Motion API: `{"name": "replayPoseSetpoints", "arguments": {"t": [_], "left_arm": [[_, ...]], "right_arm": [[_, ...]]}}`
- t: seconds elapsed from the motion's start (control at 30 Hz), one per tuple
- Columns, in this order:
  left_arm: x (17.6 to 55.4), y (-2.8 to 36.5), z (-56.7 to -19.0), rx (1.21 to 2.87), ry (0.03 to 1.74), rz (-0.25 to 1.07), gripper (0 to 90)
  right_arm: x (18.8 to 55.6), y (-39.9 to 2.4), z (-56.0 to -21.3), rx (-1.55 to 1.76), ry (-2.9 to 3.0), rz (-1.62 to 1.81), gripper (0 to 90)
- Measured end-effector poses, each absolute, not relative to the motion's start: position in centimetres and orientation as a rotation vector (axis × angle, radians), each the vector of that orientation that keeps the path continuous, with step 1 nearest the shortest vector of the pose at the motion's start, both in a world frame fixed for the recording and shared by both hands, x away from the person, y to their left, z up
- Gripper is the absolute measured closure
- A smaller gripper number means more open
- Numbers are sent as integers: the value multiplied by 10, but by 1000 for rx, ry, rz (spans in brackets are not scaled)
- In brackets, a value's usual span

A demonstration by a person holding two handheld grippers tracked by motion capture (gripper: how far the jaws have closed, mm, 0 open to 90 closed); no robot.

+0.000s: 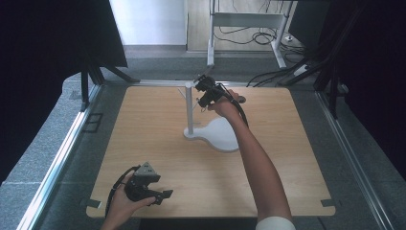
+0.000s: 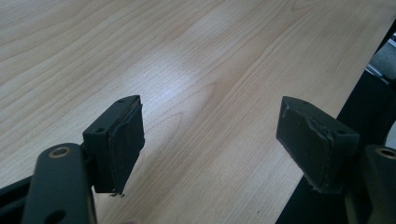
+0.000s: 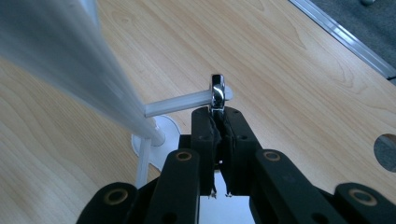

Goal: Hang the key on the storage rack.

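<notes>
A white stand [image 1: 189, 109] rises on a rounded white base [image 1: 221, 135] at the table's middle back. Up by the stand's top, my right gripper [image 1: 205, 92] is shut on a shiny metal ring [image 3: 217, 90], pinched at its lower edge between the pads [image 3: 205, 128]. The ring sits at the tip of a thin white peg [image 3: 176, 103] that juts from the stand's pole [image 3: 70, 65]; I cannot tell whether the peg passes through it. My left gripper [image 1: 161, 197] rests low near the table's front left, open [image 2: 210, 133], with bare wood between its fingers [image 2: 122, 137].
The wooden table [image 1: 143, 143] has a round hole [image 3: 386, 151] near its far right part. A metal rail [image 1: 62, 153] runs along the left side. Dark curtains hang left and right, and cables lie on the floor behind the table.
</notes>
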State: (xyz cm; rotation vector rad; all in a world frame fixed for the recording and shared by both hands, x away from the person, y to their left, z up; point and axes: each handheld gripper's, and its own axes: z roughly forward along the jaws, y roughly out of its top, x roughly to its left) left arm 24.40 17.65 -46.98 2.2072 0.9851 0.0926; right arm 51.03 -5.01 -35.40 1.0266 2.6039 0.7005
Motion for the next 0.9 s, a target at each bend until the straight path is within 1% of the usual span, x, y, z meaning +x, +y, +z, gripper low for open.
{"name": "replayPoseSetpoints", "arguments": {"t": [0.03, 0.23, 0.3, 0.33, 0.43, 0.47, 0.57, 0.63, 0.67, 0.77, 0.8, 0.9], "left_arm": [[244, 176, -470, 2207, 985, 93, 239], [244, 174, -472, 2212, 984, 90, 239], [244, 174, -472, 2214, 983, 91, 239], [244, 173, -472, 2218, 981, 88, 239], [244, 172, -473, 2222, 981, 87, 239], [245, 171, -474, 2232, 979, 88, 239], [245, 168, -476, 2242, 978, 88, 239], [245, 167, -476, 2246, 975, 85, 239], [245, 165, -476, 2252, 973, 88, 239], [245, 165, -476, 2253, 975, 89, 239], [245, 166, -477, 2251, 978, 92, 239], [245, 167, -477, 2245, 989, 91, 239]], "right_arm": [[510, -50, -354, 1027, 2604, 701, 839], [501, -48, -355, 997, 2624, 699, 731], [500, -48, -355, 995, 2627, 699, 717], [496, -50, -355, 988, 2622, 715, 672], [492, -52, -355, 988, 2606, 726, 639], [484, -56, -356, 977, 2595, 767, 605], [472, -61, -361, 961, 2593, 790, 582], [468, -64, -363, 954, 2593, 806, 583], [459, -73, -365, 943, 2594, 837, 582], [450, -82, -365, 935, 2593, 869, 582], [440, -91, -366, 927, 2588, 898, 579], [426, -106, -369, 921, 2579, 928, 573]]}}
